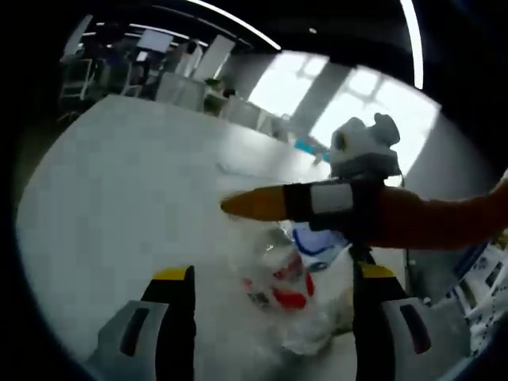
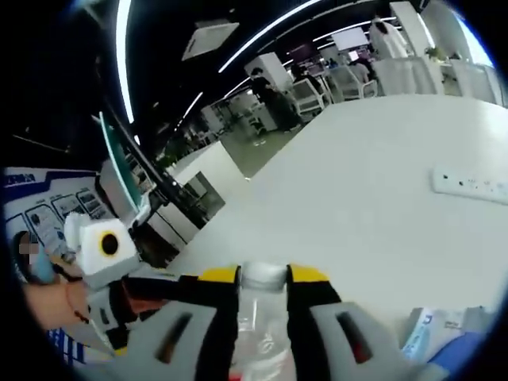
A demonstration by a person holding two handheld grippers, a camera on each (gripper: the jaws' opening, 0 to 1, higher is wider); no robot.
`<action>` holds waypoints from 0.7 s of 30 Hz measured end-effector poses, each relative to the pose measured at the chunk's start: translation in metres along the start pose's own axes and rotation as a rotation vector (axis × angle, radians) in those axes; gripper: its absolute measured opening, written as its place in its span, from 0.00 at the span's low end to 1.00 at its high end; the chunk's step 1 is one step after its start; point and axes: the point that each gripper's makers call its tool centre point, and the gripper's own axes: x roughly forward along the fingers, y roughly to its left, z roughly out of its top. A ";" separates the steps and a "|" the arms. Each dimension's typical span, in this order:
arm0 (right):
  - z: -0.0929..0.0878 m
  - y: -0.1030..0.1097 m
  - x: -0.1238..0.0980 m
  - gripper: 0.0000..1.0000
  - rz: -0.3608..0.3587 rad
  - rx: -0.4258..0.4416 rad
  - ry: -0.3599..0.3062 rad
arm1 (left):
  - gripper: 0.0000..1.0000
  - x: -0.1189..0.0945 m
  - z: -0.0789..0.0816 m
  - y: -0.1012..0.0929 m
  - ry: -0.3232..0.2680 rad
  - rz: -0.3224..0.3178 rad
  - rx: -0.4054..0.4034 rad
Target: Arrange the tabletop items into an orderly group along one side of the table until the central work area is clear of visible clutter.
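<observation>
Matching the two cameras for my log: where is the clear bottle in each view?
Left gripper view: bottle low centre, red label showing, seen between the open jaws of the left gripper.
Right gripper view: bottle bottom centre, white cap on top, clamped by the right gripper.
Shared landmark: blue-white packet, just above the bottle; bottom right.

Table (image 2: 373,198) open ahead; power strip (image 2: 470,184) right.
</observation>
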 end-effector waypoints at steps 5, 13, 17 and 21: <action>0.004 0.003 0.000 0.19 0.011 -0.028 -0.014 | 0.76 0.008 -0.004 0.000 0.014 -0.033 -0.006; 0.009 0.006 0.000 0.19 0.021 -0.050 -0.024 | 0.65 0.016 -0.014 0.000 0.038 -0.086 -0.024; 0.009 0.010 -0.001 0.19 0.024 -0.062 -0.027 | 0.59 0.019 -0.016 -0.004 0.050 -0.121 -0.032; 0.010 0.015 -0.002 0.19 0.027 -0.079 -0.029 | 0.50 0.020 -0.022 -0.007 0.065 -0.160 -0.058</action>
